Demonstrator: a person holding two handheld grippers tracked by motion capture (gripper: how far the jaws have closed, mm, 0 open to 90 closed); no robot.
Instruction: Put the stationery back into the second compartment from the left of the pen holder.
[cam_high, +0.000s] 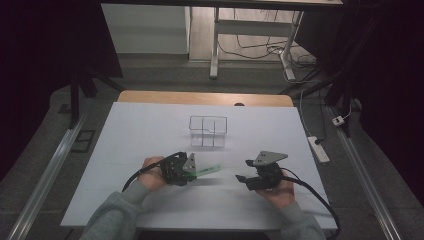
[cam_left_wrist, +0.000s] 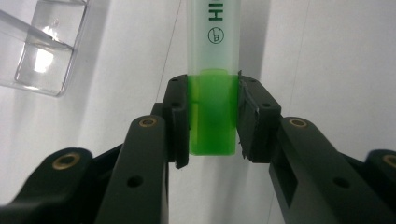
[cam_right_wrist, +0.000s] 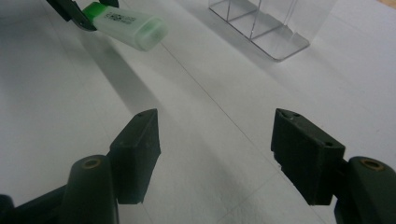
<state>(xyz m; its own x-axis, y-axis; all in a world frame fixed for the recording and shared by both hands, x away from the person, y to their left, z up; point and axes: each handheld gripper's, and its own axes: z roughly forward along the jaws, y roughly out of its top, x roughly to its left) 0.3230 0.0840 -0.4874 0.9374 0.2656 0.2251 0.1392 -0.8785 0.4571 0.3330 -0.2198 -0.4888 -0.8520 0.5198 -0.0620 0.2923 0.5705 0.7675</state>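
We see a desk (cam_high: 150, 130) covered in white, with a clear compartmented holder (cam_high: 208, 131) standing toward its far edge, near the middle. Nearer the front edge, our left gripper (cam_left_wrist: 213, 119) is clenched on the green end of a highlighter (cam_left_wrist: 214, 60), which it holds off the surface, cap end pointing toward the right side. Our right gripper (cam_right_wrist: 215, 154) hangs beside it with jaws spread, grasping nothing. We judge the highlighter light, stiff and smooth-sided, so a grip across its flat faces near one end suits it best.
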